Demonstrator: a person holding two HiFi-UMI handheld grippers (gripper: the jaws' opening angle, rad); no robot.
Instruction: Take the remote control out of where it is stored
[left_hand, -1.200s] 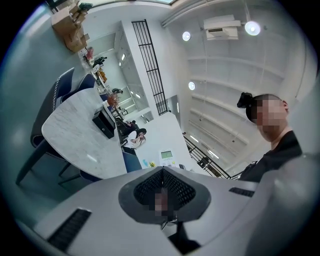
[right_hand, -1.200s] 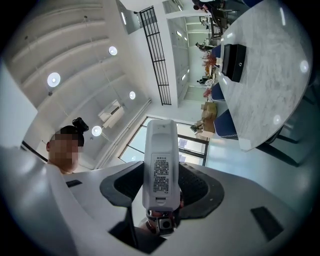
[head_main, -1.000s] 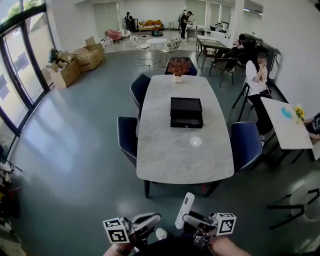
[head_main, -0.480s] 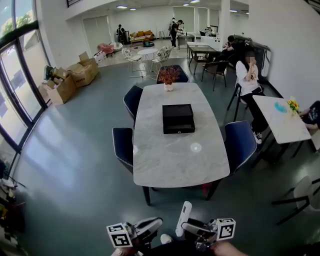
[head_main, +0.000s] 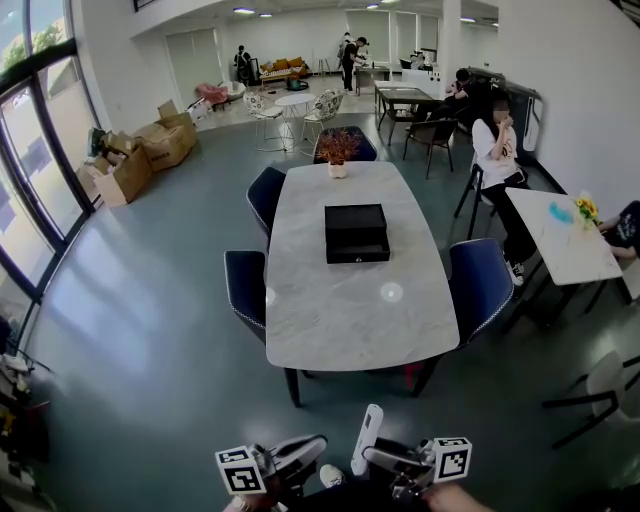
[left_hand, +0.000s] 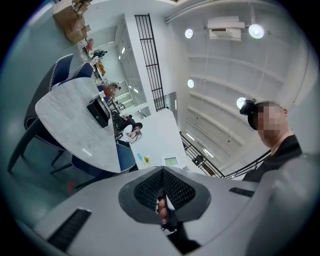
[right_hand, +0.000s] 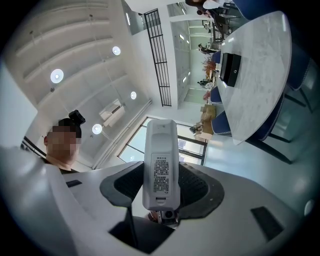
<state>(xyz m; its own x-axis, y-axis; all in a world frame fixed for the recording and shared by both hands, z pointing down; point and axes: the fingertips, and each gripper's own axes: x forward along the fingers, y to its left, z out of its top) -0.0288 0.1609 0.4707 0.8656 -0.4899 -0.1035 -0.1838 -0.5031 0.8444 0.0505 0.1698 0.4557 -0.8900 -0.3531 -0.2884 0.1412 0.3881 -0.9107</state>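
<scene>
A white remote control (head_main: 366, 439) stands upright in my right gripper (head_main: 385, 459) at the bottom of the head view, well short of the table. In the right gripper view the remote control (right_hand: 160, 162) shows its labelled back, with the jaws shut on its lower end. My left gripper (head_main: 296, 452) is beside it at the bottom left, and in the left gripper view its jaws (left_hand: 163, 192) are pressed together with nothing between them. A black drawer box (head_main: 356, 233) sits closed in the middle of the marble table (head_main: 330, 310).
Blue chairs (head_main: 246, 284) stand round the table, and a potted plant (head_main: 337, 152) is at its far end. A person (head_main: 497, 160) stands at the right near a small white table (head_main: 562, 240). Cardboard boxes (head_main: 128, 165) lie at the left by the windows.
The head view has drawn back, so the table and black box sit farther away and higher. Both grippers stay low in front, the remote still held upright in the right one.
</scene>
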